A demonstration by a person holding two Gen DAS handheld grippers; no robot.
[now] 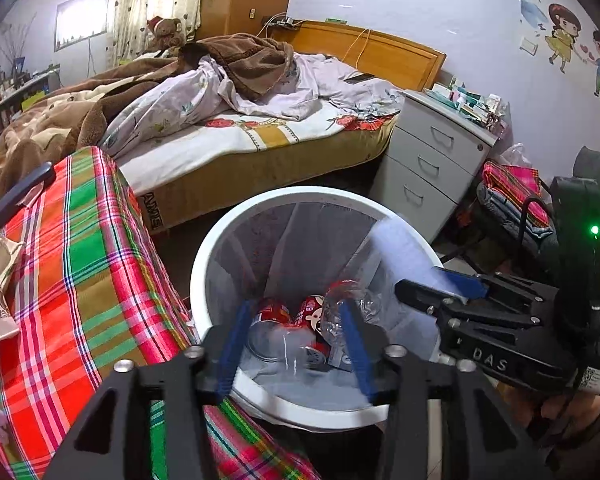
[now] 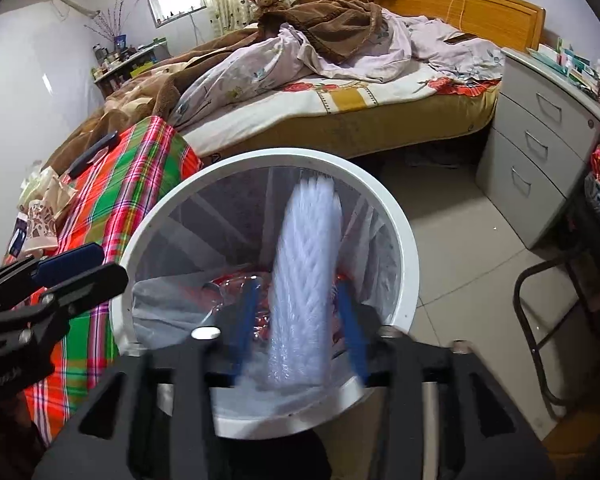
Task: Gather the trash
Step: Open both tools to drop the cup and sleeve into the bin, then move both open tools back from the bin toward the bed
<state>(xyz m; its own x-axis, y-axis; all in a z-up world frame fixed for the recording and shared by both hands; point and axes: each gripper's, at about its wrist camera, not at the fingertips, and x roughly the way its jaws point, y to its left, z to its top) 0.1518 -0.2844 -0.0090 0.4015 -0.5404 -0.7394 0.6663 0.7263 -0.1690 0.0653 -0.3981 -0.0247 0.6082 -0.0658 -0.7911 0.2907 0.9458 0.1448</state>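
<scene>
**Both grippers over bin, foam sleeve mid-drop**

My left gripper point(image 1: 296, 332) hangs w/ fingers wide, holding nothing, above white bin point(image 1: 204, 264). My right gripper point(image 2: 300, 324) also spread; white foam sleeve point(image 2: 304, 280) sits blurred btwn its fingers, contact unclear. Red cans point(image 1: 276, 312) & clear bottle point(image 1: 340, 308) lie at bin bottom. Plaid cloth point(image 1: 80, 280) beside bin.

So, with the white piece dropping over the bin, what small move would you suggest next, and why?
Probably draw the right gripper back from the bin: its fingers stand apart and the blurred white foam piece is already between them above the liner.
</scene>
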